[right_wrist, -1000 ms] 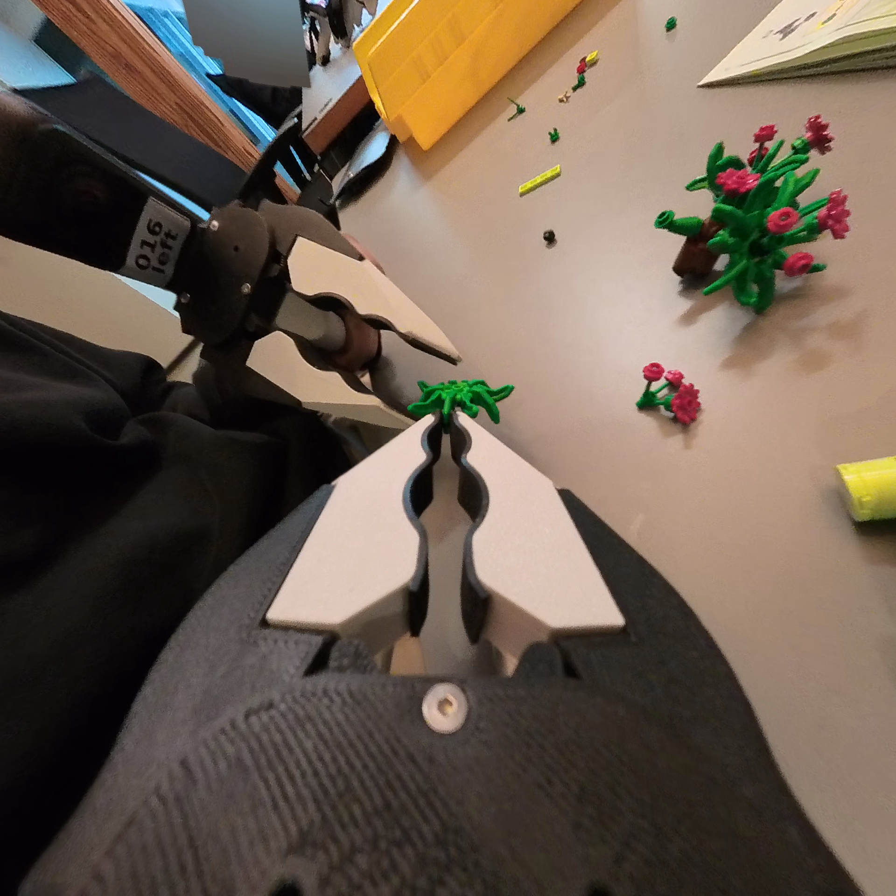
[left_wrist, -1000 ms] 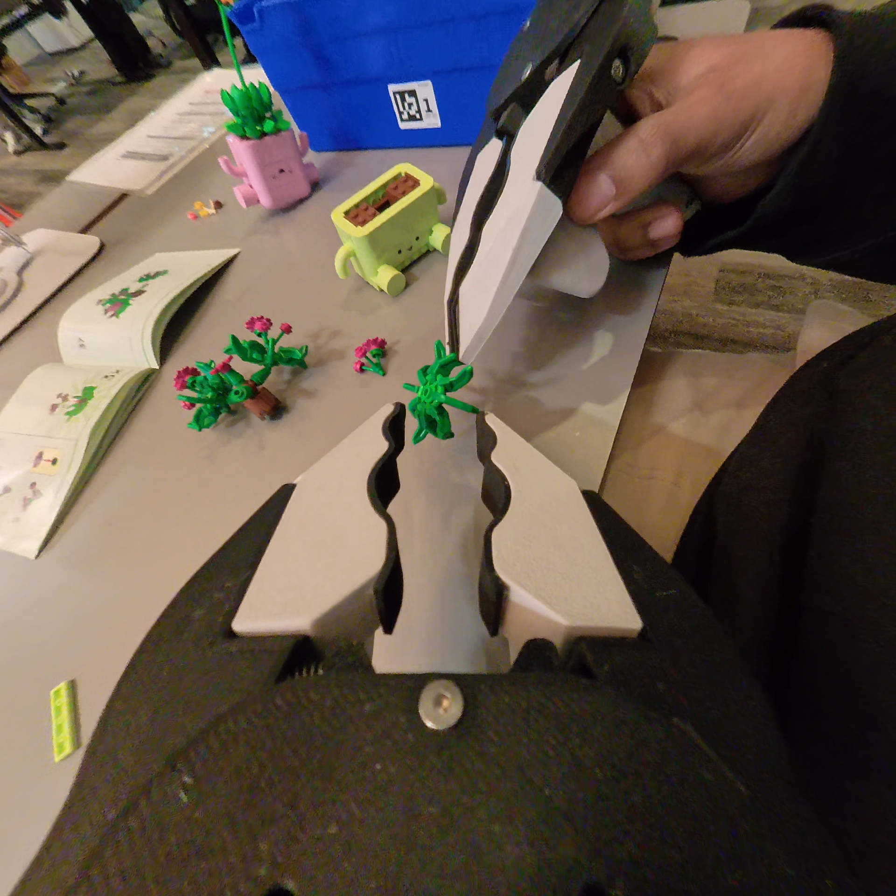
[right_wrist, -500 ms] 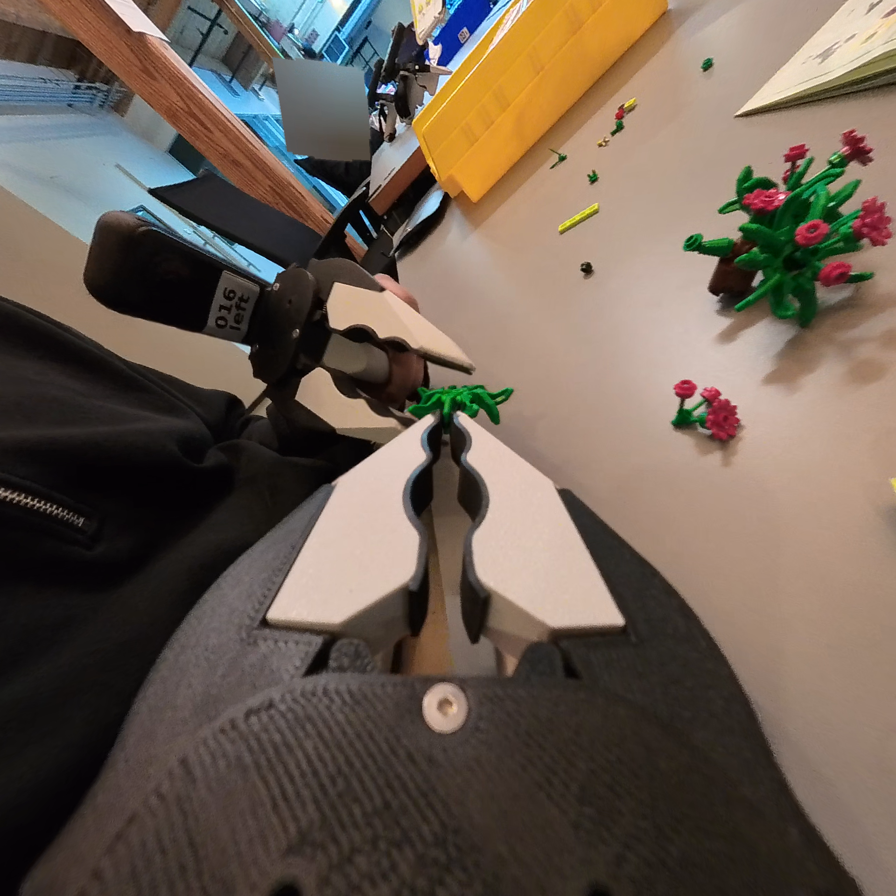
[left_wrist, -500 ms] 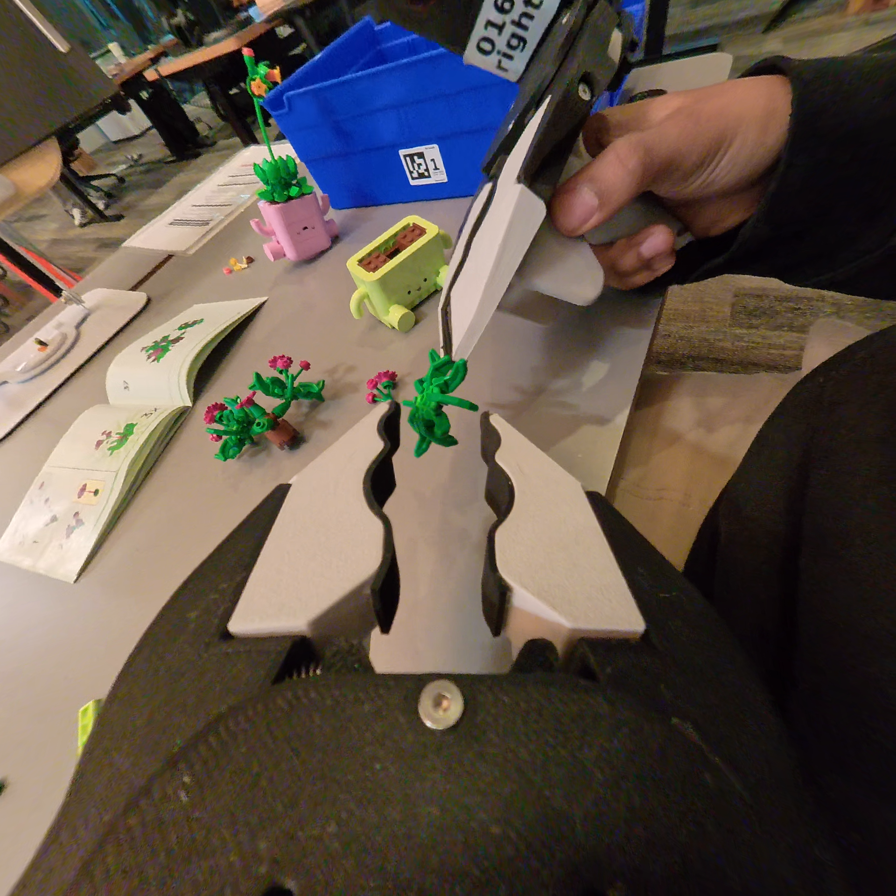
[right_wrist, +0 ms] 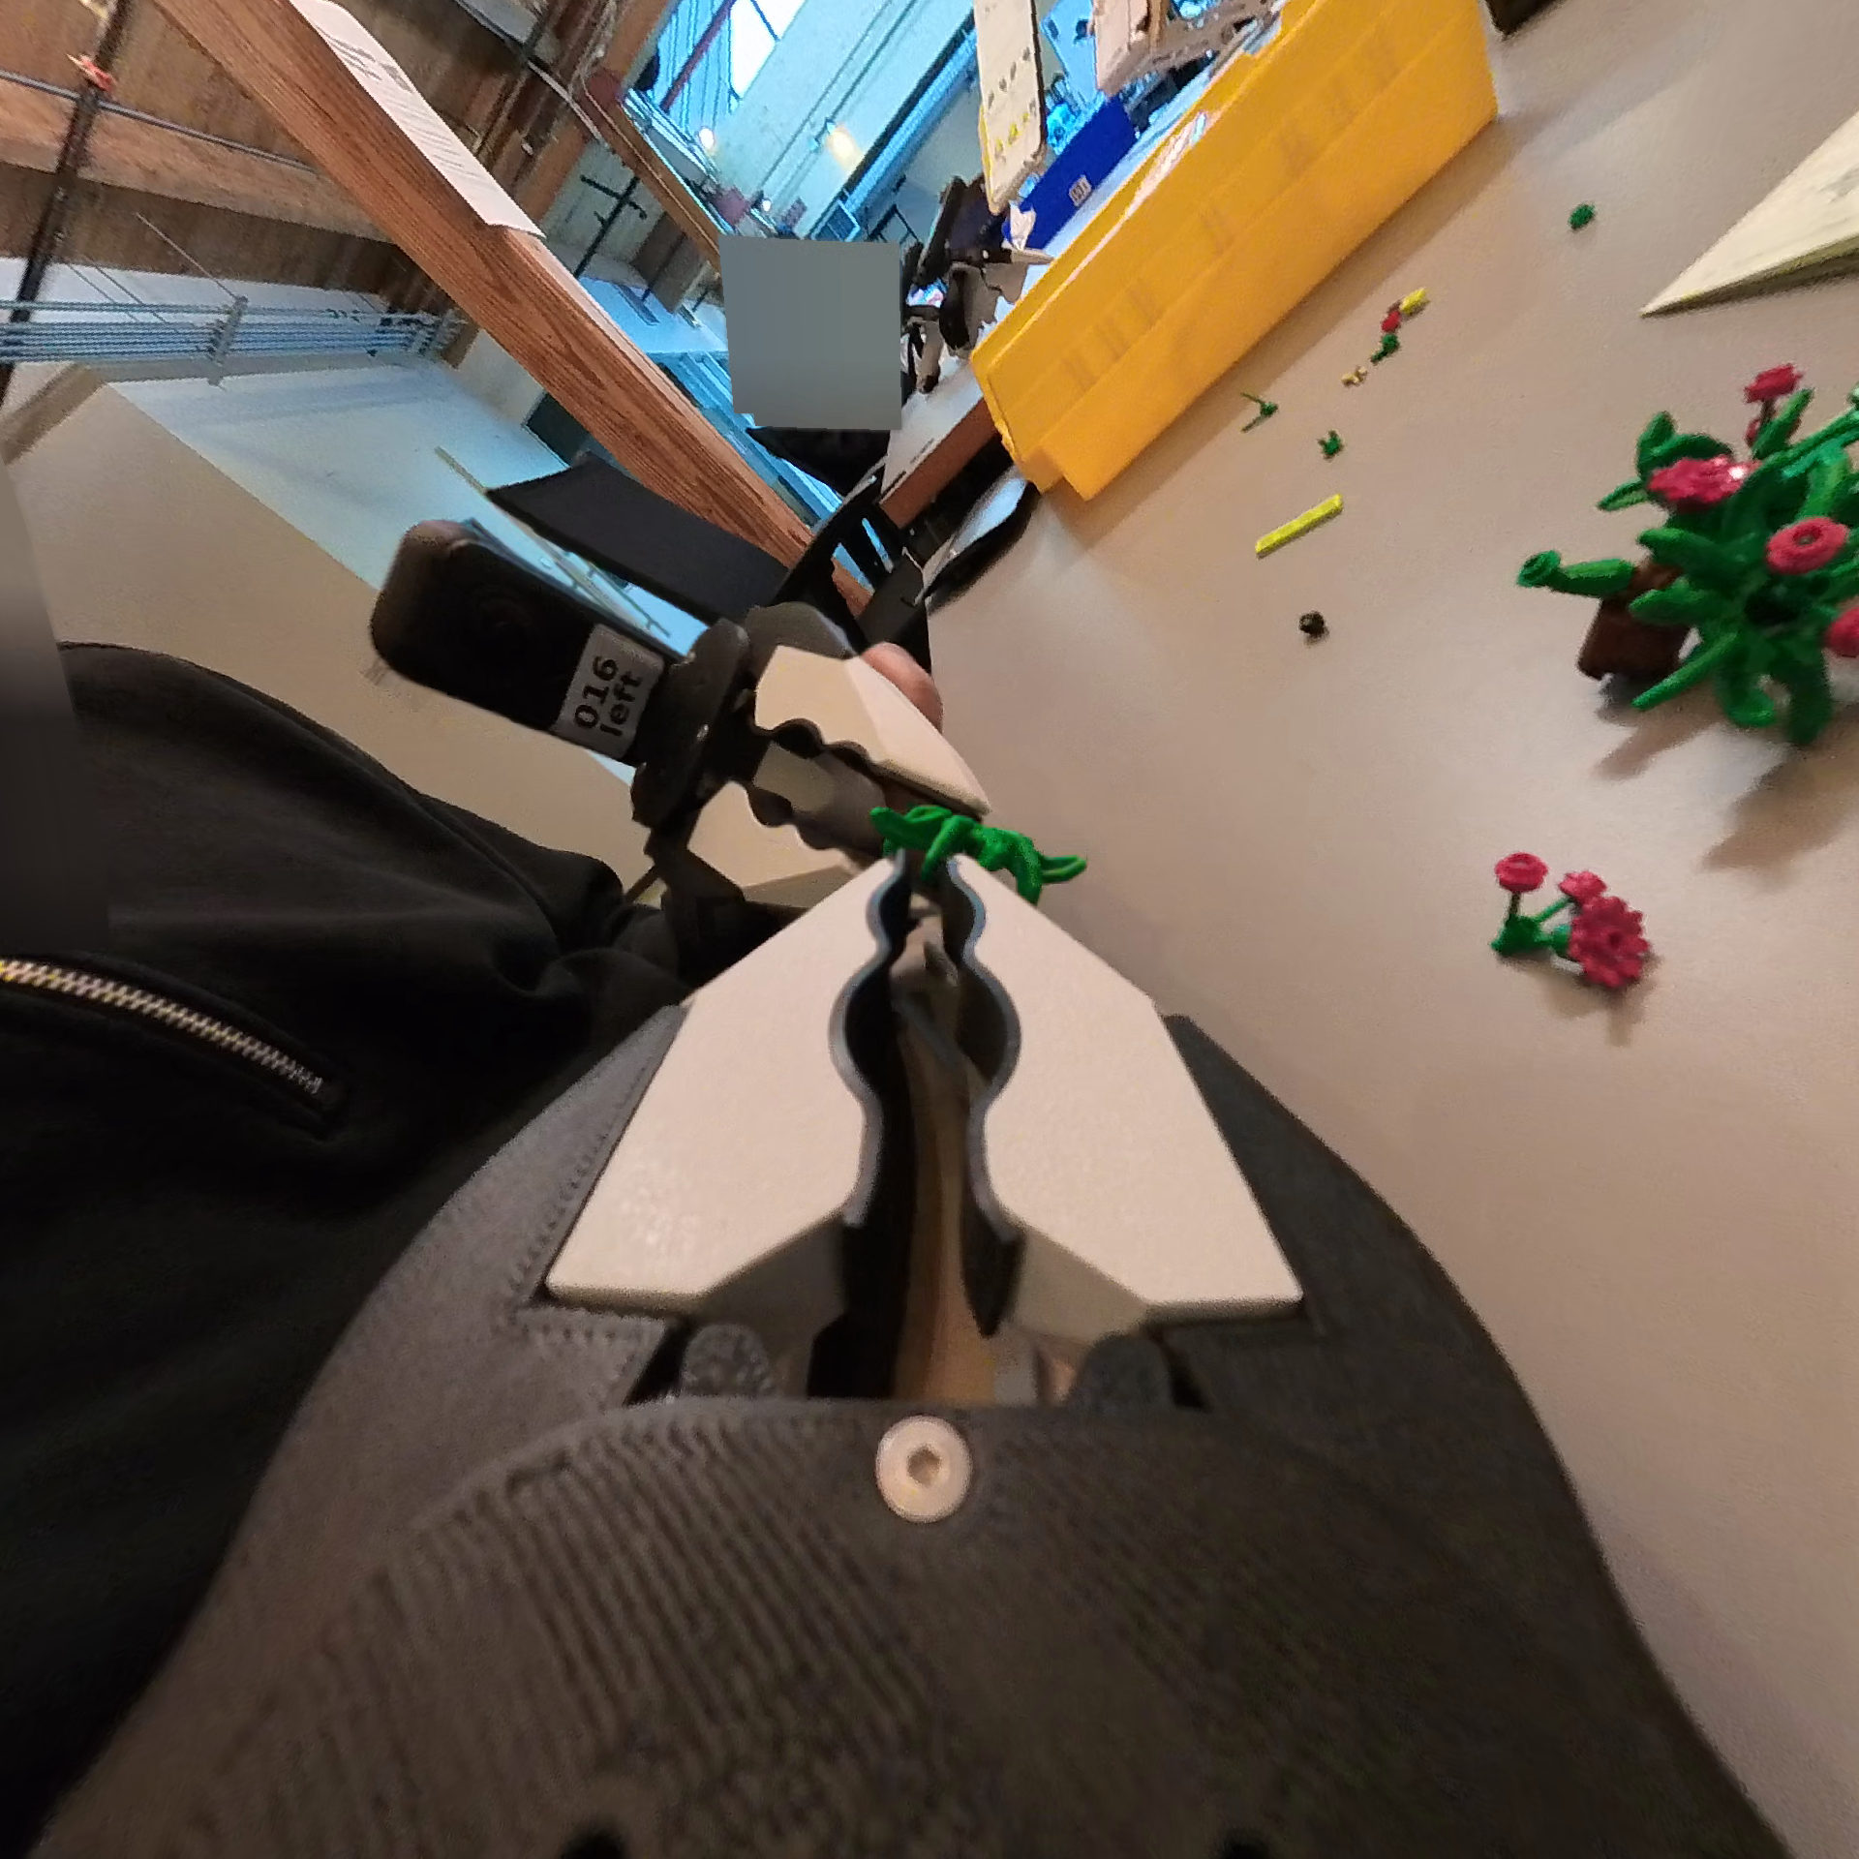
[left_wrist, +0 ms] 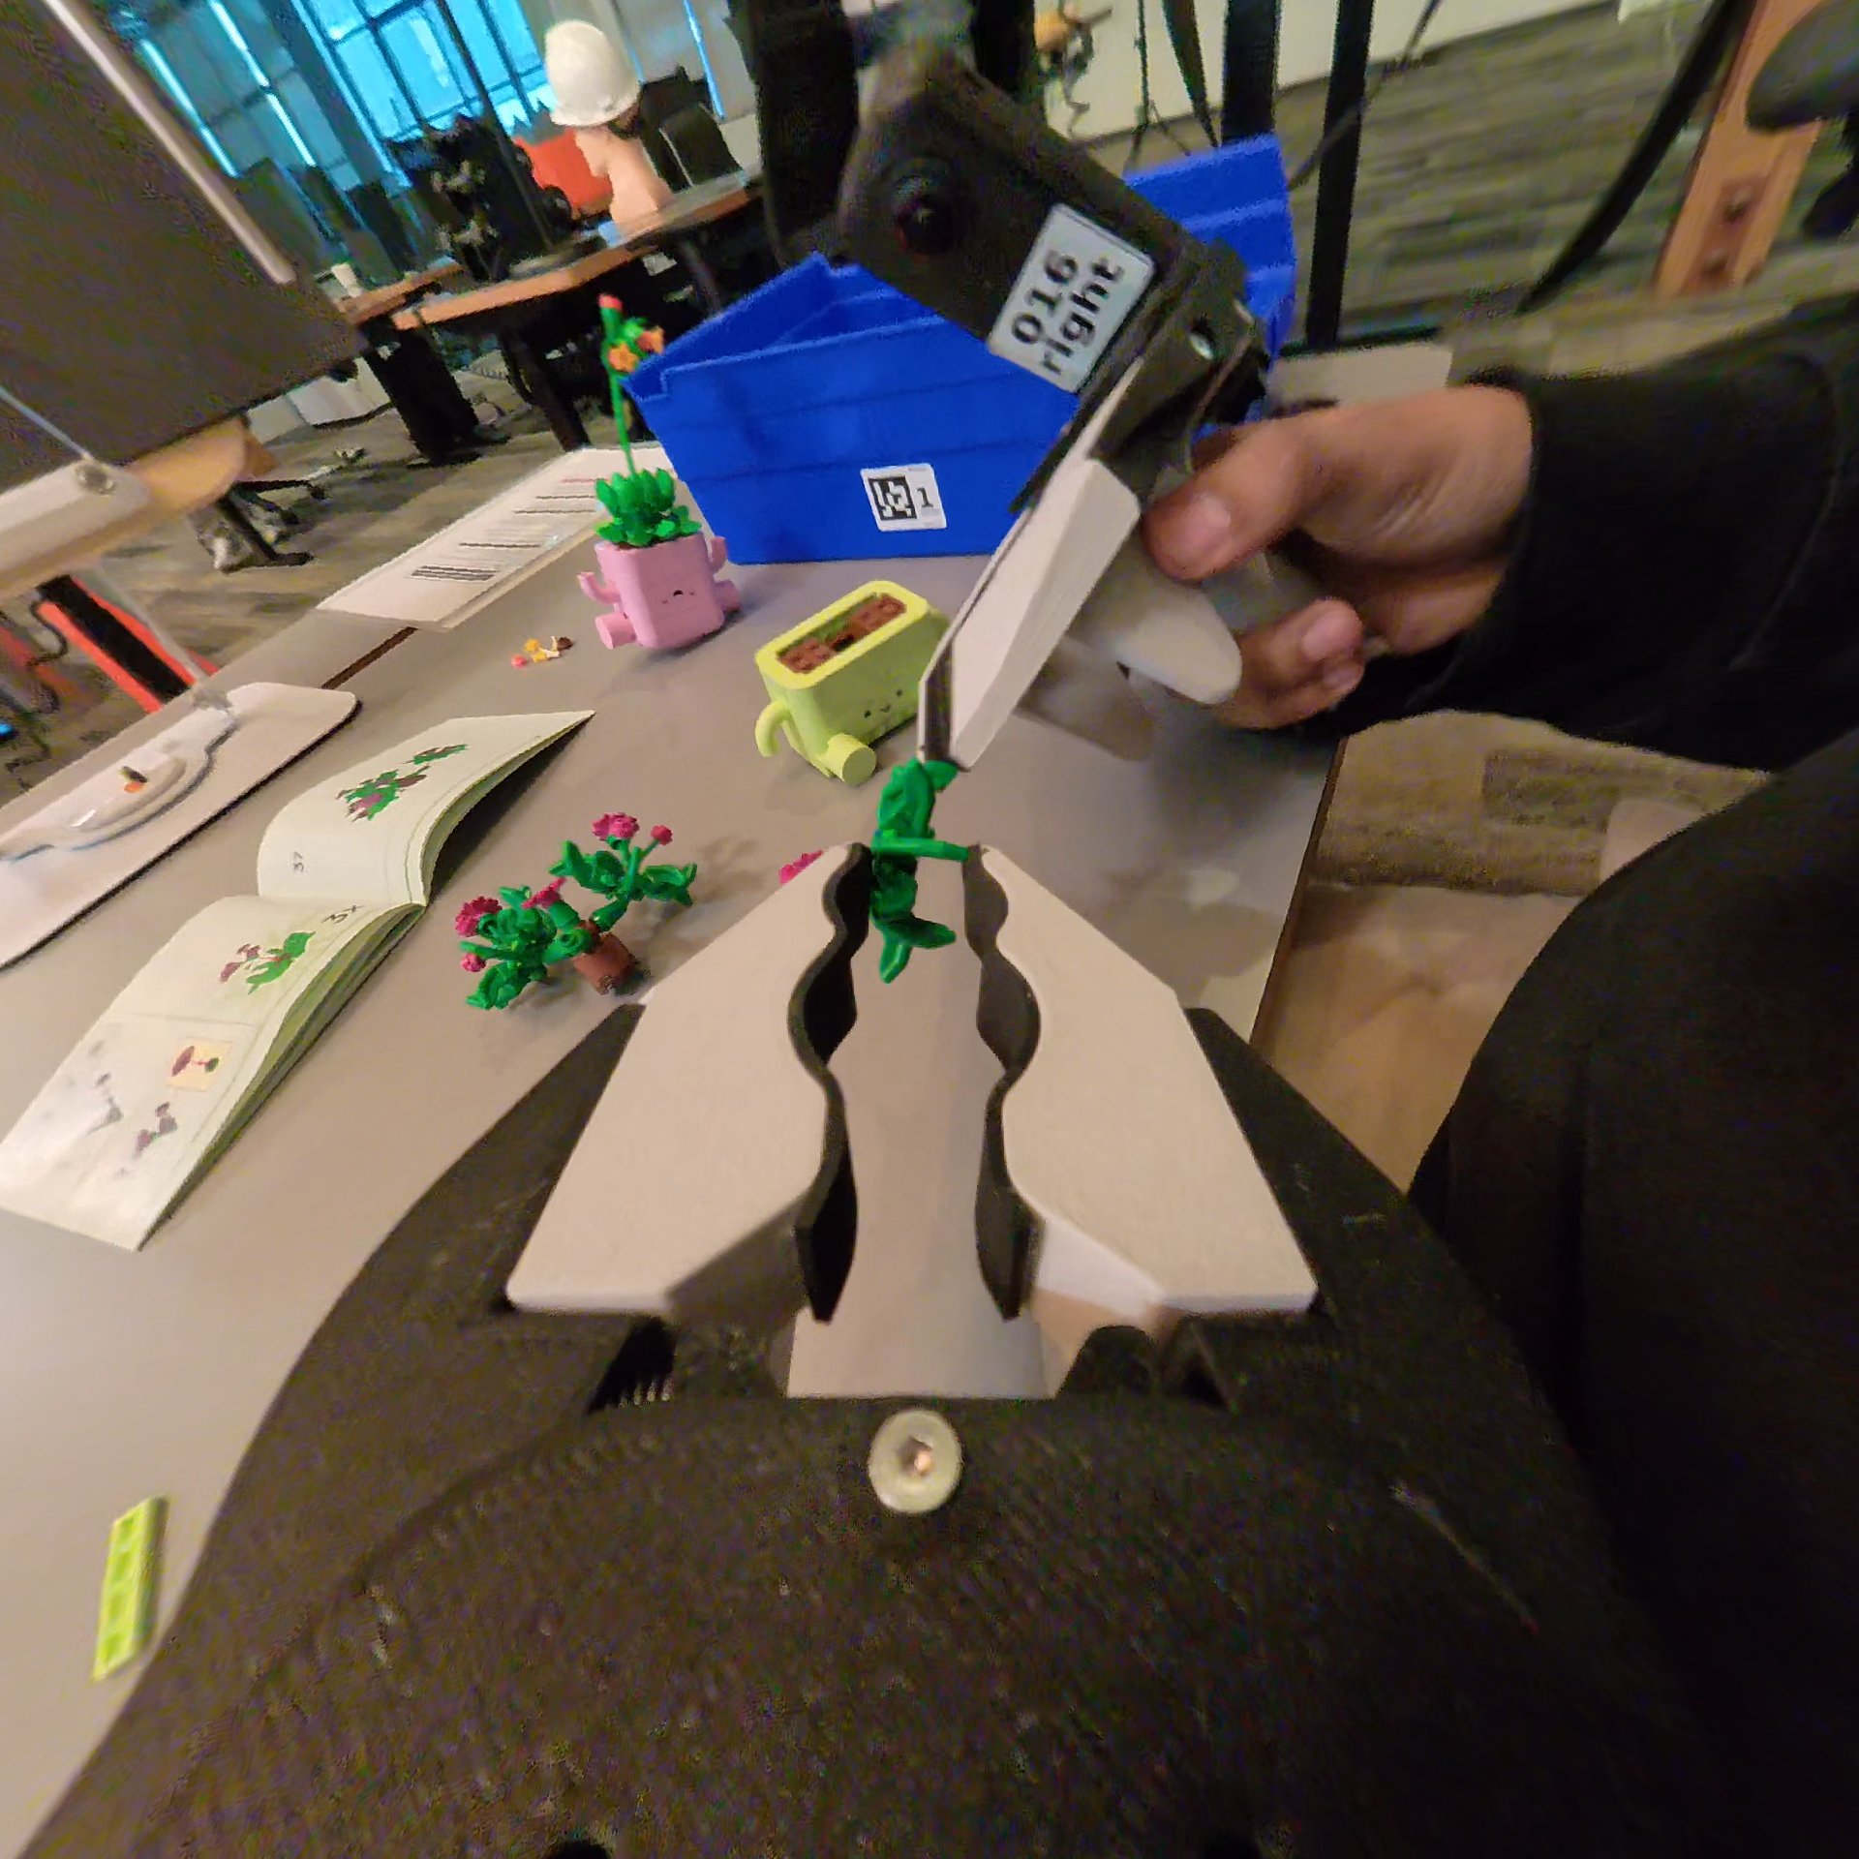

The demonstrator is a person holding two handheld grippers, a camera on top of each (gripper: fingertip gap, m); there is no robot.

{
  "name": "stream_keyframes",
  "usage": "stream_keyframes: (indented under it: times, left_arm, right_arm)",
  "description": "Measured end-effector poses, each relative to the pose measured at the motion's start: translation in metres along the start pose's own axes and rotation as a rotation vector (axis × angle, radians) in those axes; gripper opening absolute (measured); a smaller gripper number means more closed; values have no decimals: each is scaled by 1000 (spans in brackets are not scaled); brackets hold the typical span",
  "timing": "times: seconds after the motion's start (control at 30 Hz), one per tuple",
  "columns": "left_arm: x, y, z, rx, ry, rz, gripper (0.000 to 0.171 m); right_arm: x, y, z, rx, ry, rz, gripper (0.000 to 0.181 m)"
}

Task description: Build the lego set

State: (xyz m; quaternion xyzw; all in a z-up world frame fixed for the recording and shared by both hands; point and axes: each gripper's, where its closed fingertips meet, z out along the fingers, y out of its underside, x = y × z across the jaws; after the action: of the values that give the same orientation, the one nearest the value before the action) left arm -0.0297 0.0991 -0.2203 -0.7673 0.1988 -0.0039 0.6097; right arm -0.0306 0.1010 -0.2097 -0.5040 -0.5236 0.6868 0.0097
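Your right claw (right_wrist: 920, 885) is pinched narrow on the stem end of the green leaf sprig (left_wrist: 905, 875), held in the air above the near edge of the counter (left_wrist: 332, 1157). Your left claw (left_wrist: 910, 865) stands wide, tips flanking the sprig without clear contact; whether either tip touches a leaf cannot be told. The sprig's long axis runs down from the right claw's tips into the left claw's gap, so the left claw is the nearer free one and, by my judgement, needs only to close. Sprig: glossy hard plastic, thin curled leaves, likely to twist if gripped off-centre. Claw fingers: matte pale grey wedges with wavy black inner faces. The flower bush (left_wrist: 563, 925) and small flower cluster (right_wrist: 1579, 925) lie well apart on the smooth grey counter.
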Motion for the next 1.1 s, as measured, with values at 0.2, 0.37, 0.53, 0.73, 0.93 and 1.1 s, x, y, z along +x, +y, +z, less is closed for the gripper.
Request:
stream_keyframes:
  times: [0.2,0.37,0.53,0.73,0.93,1.1]
  left_arm:
    - [-22,-13,-12,150,38,-341,15]
    - [-40,-14,-20,317,211,-808,15]
    - [-43,-16,-21,400,353,-1049,14]
    - [-30,-17,-13,356,390,-1031,14]
    - [-22,-21,-11,351,436,-1029,15]
    - [-14,-22,-9,327,476,-1008,25]
  right_arm:
    - [-7,-13,-3,71,2,-84,12]
    - [9,-21,-2,90,248,-313,31]
    - [6,-23,7,108,298,-397,33]
    - [7,-21,14,129,281,-352,28]
    - [7,-19,13,126,248,-304,8]
    - [6,-20,11,140,214,-244,6]
